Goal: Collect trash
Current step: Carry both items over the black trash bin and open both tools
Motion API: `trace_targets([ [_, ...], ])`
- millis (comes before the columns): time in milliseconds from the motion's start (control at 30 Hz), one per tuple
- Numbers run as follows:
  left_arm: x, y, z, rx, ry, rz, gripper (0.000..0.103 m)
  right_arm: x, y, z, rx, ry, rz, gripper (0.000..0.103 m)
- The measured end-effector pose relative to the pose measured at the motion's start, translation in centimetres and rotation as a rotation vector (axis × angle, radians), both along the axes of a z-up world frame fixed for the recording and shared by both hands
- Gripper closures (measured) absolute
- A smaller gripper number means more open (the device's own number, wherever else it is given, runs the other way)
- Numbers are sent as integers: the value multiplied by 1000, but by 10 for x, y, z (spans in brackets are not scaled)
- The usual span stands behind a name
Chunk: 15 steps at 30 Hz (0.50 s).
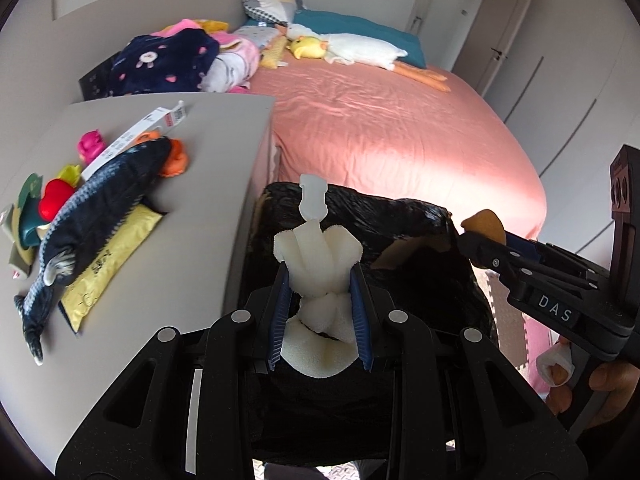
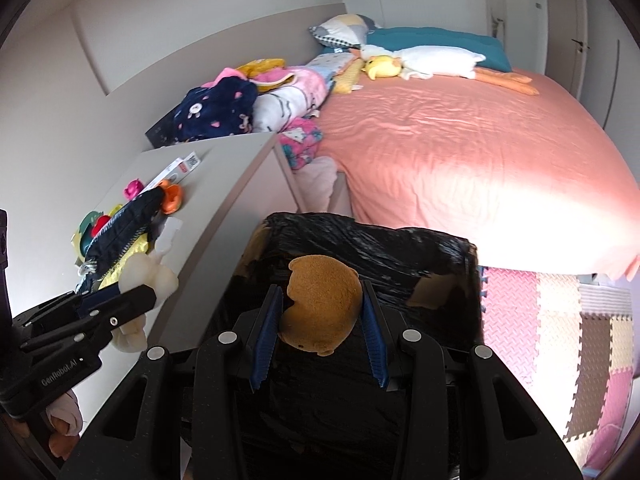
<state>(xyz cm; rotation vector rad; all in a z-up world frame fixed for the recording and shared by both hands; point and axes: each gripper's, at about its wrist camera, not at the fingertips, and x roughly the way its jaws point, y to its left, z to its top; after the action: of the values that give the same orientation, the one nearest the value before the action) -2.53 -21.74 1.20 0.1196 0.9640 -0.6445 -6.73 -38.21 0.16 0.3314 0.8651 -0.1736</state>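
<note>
Left wrist view: the left claw is clamped on a crumpled wad of white foam packing, its long axis running along the fingers, and it hangs directly above the open mouth of the black-lined trash box beside the bench. Right wrist view shows the right claw squeezing a brown sponge-like scrap, likewise over the trash box, nearer its middle. Both pieces sit straight above the bag, so the coming release looks like a plain drop downward; neither claw appears to need more travel, though the left is closer to the bench-side rim.
</note>
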Motion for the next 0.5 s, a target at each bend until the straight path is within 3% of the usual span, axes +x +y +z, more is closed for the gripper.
trace_targets([
  [100,-2,-10,-2,11,8,-31,73,-5,-7,-1,6,4,-28,62],
  [133,-2,-14,-4,19,18,-47,65,-7,-11,-1,7,3,-53,60],
  [167,-1,-18,-6,32,25,-57,40,-9,-14,-1,8,6,-78,43],
  [233,-2,-21,-10,48,16,-49,6,-15,-24,-1,5,1,-155,18],
  [367,-1,-23,-17,82,8,-14,6,-20,-35,-3,11,8,-216,18],
  [500,3,-22,-21,100,27,-5,6,-18,-33,-9,16,22,-207,18],
])
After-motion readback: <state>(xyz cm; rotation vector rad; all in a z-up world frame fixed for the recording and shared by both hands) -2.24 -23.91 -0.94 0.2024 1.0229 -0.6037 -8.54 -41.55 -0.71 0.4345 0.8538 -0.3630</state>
